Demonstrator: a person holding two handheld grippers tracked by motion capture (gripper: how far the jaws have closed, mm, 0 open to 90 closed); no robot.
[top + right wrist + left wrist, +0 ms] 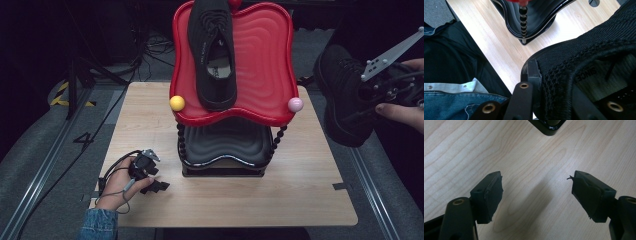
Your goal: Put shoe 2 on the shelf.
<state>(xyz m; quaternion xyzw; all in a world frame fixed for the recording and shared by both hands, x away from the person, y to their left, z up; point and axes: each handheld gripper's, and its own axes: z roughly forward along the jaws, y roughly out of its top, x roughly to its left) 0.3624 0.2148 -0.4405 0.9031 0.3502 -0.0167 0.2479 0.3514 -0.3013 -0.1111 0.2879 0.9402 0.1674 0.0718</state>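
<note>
Nearest us, our left gripper (161, 186) rests on the pale wood-grain worktop (150, 125), fingers (489, 195) spread wide and empty. At the right edge, our right gripper (554, 87) pinches the collar of a black knit shoe (345, 95), held in the air. We judge the next move is setting it beside its mate (212, 50) on the glossy, rippled red tray (265, 65).

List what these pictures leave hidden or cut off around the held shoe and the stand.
- Right hand-held gripper: in its own view the held shoe covers its far jaw.
- Black lower tray: the red tray overhangs its back in the high view.
- Shoe on the red tray: its toe is cut off by the top edge.
</note>
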